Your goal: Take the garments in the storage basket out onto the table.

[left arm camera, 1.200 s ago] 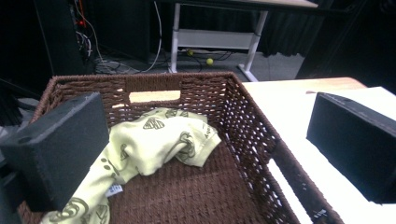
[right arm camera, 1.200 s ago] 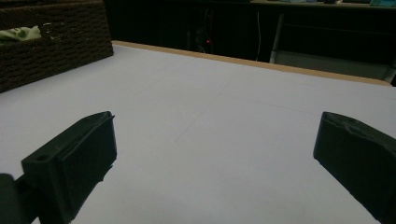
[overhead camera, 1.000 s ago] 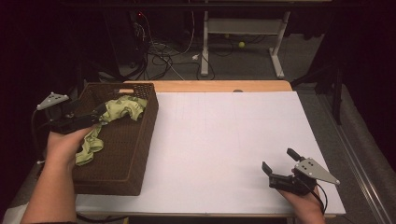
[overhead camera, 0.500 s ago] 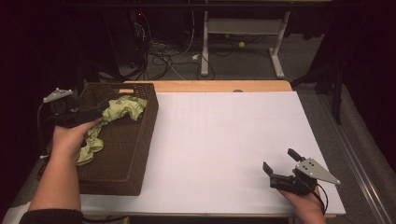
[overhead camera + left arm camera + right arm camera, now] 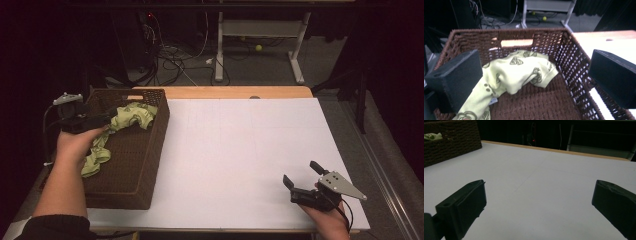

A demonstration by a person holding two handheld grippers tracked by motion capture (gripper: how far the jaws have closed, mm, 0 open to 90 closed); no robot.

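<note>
A dark brown wicker basket (image 5: 135, 165) stands on the table's left side. In it lies a pale green patterned cloth (image 5: 127, 116), bunched at the far end with a strip trailing toward the near left. My left gripper (image 5: 102, 121) hovers over the basket's left rim and points at the cloth. In the left gripper view its jaws (image 5: 534, 77) stand wide open above the cloth (image 5: 516, 72), holding nothing. My right gripper (image 5: 301, 173) rests open near the front right of the table, with only white surface between its jaws (image 5: 540, 200).
A white sheet (image 5: 240, 145) covers the table, with a wooden strip (image 5: 225, 92) along the far edge. In the right gripper view the basket (image 5: 451, 140) is far off at the upper left. Cables and desk legs (image 5: 218, 55) lie on the floor beyond.
My left gripper has risen slightly and shifted a little toward the far left over the basket. The cloth lies as before. The right gripper has not moved.
</note>
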